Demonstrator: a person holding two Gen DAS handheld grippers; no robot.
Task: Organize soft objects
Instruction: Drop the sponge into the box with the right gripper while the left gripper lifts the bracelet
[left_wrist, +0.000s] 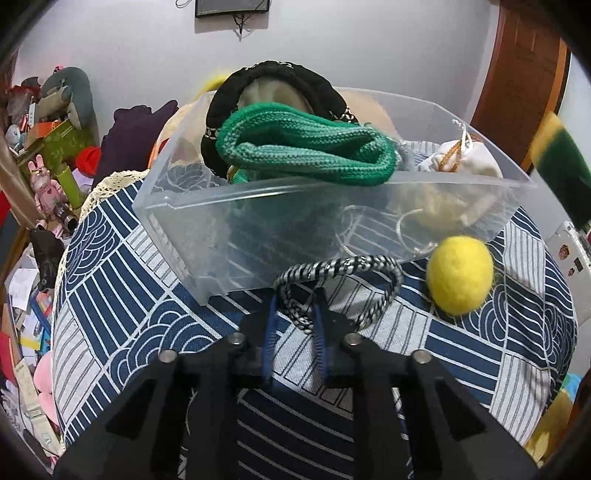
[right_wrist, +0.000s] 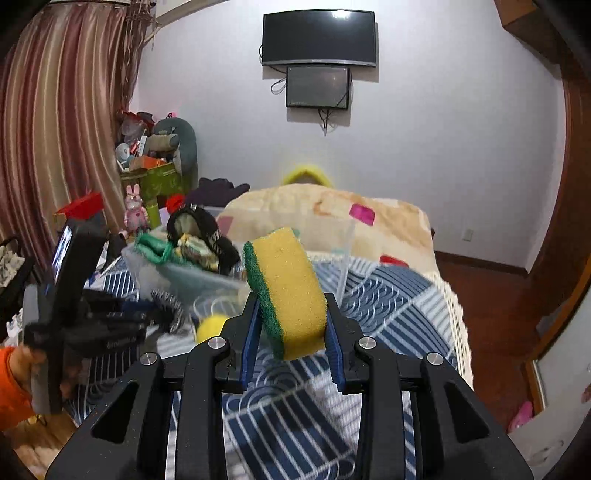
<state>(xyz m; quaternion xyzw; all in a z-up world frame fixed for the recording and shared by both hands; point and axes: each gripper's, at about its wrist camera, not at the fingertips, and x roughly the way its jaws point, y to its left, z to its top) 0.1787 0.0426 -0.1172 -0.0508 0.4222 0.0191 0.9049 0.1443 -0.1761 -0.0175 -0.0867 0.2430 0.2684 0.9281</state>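
Observation:
My left gripper (left_wrist: 295, 306) is shut on a black-and-white braided cord loop (left_wrist: 347, 269), held just in front of a clear plastic bin (left_wrist: 207, 206). The bin holds a green knitted piece (left_wrist: 303, 147), a black knitted hat (left_wrist: 291, 79) and a white drawstring pouch (left_wrist: 461, 162). A yellow felt ball (left_wrist: 460, 275) lies on the cloth right of the cord. My right gripper (right_wrist: 291, 321) is shut on a yellow-and-green sponge (right_wrist: 286, 291), held above the table. The sponge also shows blurred at the right edge of the left wrist view (left_wrist: 561, 162). The left gripper (right_wrist: 162, 310) shows blurred in the right wrist view.
The table wears a blue-and-white patterned cloth (left_wrist: 122, 295) with a lace edge (right_wrist: 454, 306). A blanket-covered seat (right_wrist: 332, 210) stands behind the bin. Boxes and toys (right_wrist: 155, 166) pile up at the far left by a curtain. Clutter covers the floor on the left (left_wrist: 26, 314).

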